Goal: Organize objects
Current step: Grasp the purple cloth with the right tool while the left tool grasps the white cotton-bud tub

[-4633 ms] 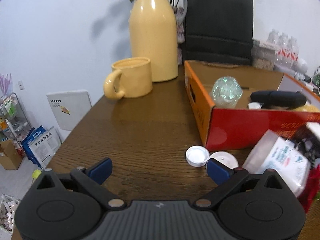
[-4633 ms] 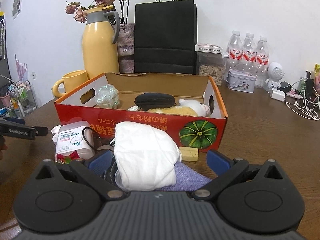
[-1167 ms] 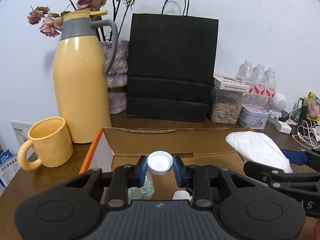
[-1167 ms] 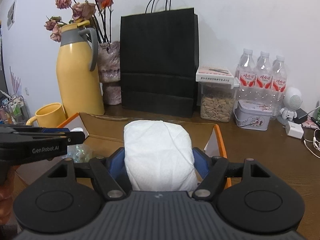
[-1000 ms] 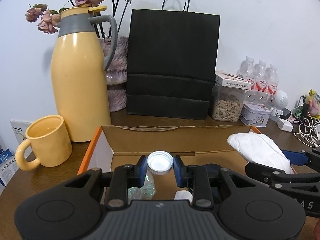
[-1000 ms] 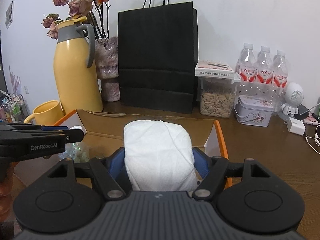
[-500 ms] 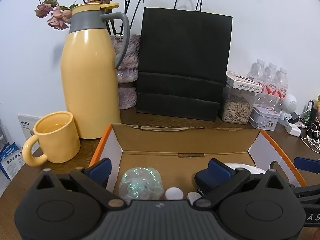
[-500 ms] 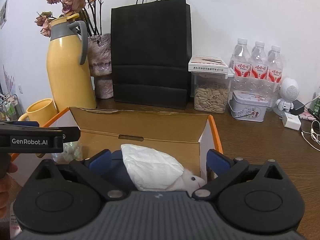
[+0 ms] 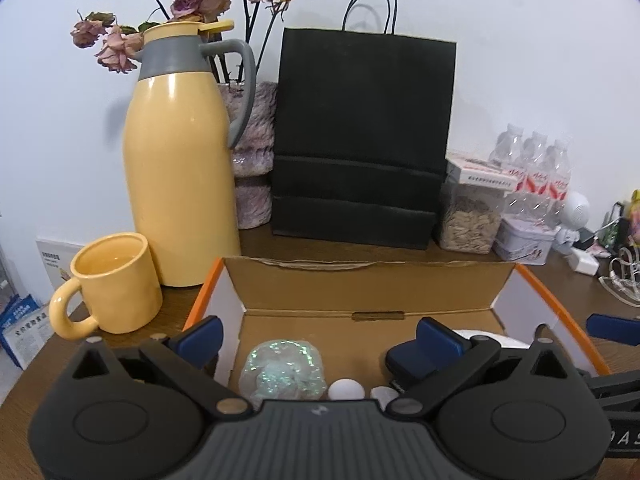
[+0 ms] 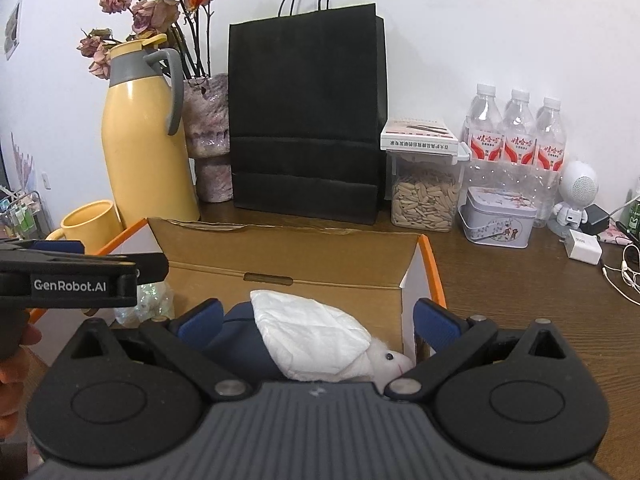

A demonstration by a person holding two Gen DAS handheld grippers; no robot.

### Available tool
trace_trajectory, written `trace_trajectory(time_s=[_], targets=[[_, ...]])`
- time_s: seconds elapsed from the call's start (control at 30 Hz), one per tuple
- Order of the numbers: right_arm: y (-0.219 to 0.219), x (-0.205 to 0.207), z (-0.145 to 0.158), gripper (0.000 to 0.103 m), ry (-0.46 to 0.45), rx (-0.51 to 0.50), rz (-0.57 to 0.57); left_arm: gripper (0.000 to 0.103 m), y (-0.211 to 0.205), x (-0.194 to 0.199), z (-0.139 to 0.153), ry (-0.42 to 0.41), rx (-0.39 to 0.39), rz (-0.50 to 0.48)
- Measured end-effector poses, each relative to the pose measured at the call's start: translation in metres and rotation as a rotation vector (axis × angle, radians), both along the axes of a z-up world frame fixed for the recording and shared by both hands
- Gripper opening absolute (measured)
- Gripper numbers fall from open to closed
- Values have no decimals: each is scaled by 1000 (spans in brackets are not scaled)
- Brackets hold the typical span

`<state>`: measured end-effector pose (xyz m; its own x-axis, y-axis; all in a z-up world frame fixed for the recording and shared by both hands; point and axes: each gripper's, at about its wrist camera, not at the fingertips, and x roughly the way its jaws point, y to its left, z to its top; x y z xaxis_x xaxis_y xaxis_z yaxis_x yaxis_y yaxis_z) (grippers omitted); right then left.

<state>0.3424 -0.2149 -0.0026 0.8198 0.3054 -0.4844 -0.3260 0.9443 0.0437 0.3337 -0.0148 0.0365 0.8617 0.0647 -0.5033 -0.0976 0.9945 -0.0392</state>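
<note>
Both grippers hover above the open orange-edged cardboard box (image 9: 372,284) on the brown wooden worktop (image 10: 520,280). Left gripper (image 9: 316,336): jaws spread wide, nothing between them. Right gripper (image 10: 316,320): jaws also wide apart, empty.

Box contents, left end: crumpled iridescent clear plastic wrap (image 9: 282,370) beside the white side wall; two small white round caps (image 9: 346,390) just right of it. Middle to right end: folded white tissue pack (image 10: 312,336) lying across a dark navy pouch (image 10: 236,344), its lower corner over a white plush toy (image 10: 388,360) with a black eye.

Outside the box, to its left: yellow ceramic mug (image 9: 116,280), with a tall yellow thermos jug with grey collar (image 9: 180,184) behind it. Behind the box: black paper carrier bag (image 10: 308,120), upright. To its right: clear plastic canister of seeds (image 10: 424,196) with a flat white box on its lid.
</note>
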Motion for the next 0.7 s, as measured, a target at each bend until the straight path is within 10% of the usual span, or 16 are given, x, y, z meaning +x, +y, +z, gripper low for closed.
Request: trace_trajectory(time_s=[0.7], targets=[[-6, -67, 17, 103, -108, -14, 20, 103, 4, -80, 12, -161, -23, -68]])
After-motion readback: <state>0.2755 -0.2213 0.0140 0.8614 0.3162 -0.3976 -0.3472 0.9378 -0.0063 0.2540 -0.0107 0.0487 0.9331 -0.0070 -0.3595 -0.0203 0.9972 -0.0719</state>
